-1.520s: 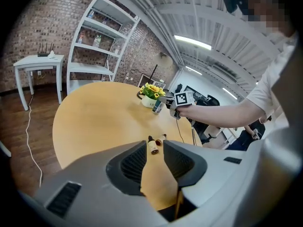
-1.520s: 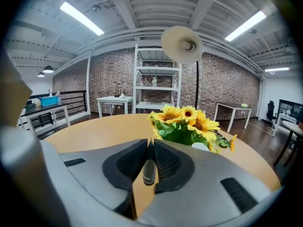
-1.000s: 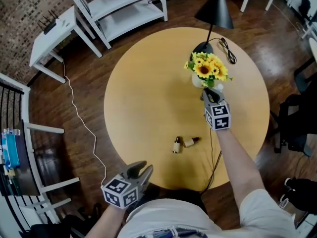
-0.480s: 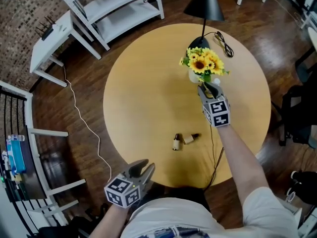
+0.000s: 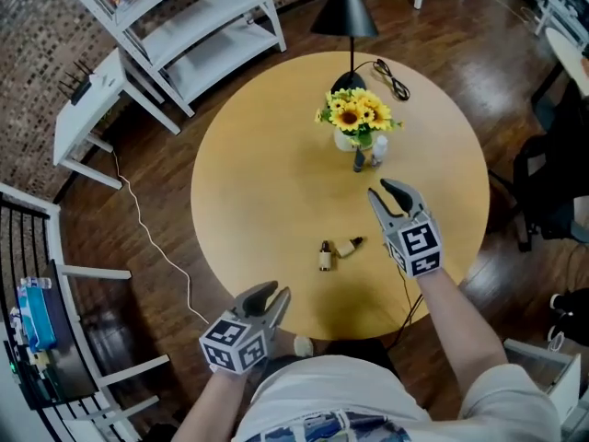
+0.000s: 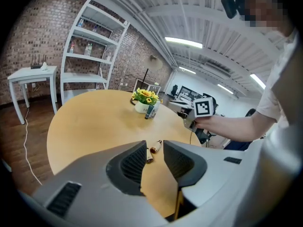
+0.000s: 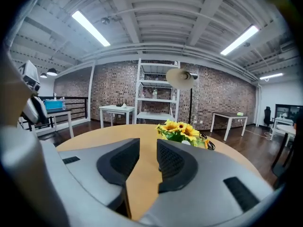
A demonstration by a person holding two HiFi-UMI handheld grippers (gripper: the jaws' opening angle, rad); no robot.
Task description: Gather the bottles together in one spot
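Note:
Two small brown bottles (image 5: 325, 256) (image 5: 348, 246) lie side by side on the round wooden table (image 5: 258, 182), near its front. Beside the sunflower vase (image 5: 353, 120) stand a dark bottle (image 5: 359, 161) and a clear bottle (image 5: 375, 152). My right gripper (image 5: 386, 191) hovers just in front of them; its jaws have just been opening and nothing is between them. At the table's near edge my left gripper (image 5: 267, 296) is open by a narrow gap and empty. The lying bottles (image 6: 150, 157) show through that gap in the left gripper view, the sunflowers (image 7: 180, 130) ahead in the right gripper view.
A black lamp (image 5: 344, 12) stands behind the vase, with a coiled cable (image 5: 391, 79) beside its base. A black cord (image 5: 406, 293) hangs over the near right edge. White shelves (image 5: 184, 17) and a white side table (image 5: 87, 99) stand beyond the table.
My right gripper has pulled back from the vase toward me and its jaws have parted, so the two upright bottles now show beside the vase. The left gripper has stayed put.

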